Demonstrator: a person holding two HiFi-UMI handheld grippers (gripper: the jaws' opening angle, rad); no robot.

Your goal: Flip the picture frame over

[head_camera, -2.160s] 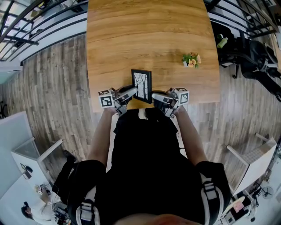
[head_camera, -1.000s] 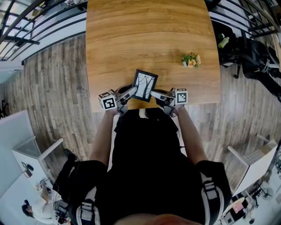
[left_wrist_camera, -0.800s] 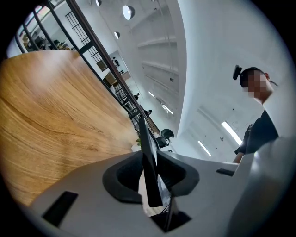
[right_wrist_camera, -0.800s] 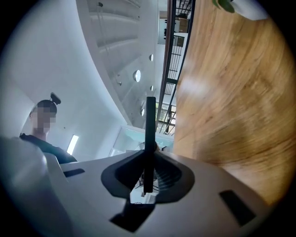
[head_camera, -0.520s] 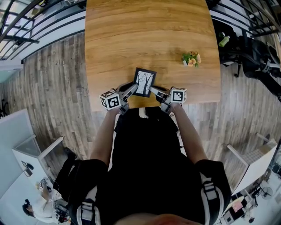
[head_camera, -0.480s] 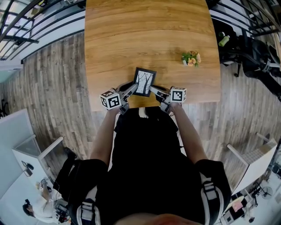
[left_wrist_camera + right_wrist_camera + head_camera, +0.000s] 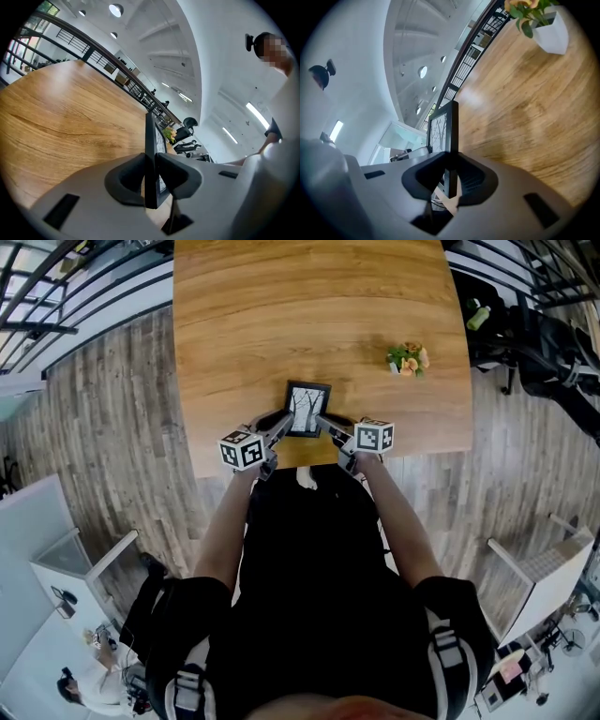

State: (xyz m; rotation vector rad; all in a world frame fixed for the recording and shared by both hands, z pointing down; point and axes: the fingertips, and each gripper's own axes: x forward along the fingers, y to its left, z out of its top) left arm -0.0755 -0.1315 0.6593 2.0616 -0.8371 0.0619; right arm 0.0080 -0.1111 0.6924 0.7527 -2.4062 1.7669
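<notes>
One slim black picture frame

A wooden desk fills the top of the head view. On it, toward one o'clock, stands a small flowering plant in a white pot. Grey plank floor surrounds the desk, and a black railing runs at ten o'clock.

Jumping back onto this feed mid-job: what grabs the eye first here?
A black picture frame is held by its side edges between the left gripper and right gripper, near the front edge of the wooden table. The right jaws have just been opening, frame between them. A small potted plant stands off to the right.
</notes>
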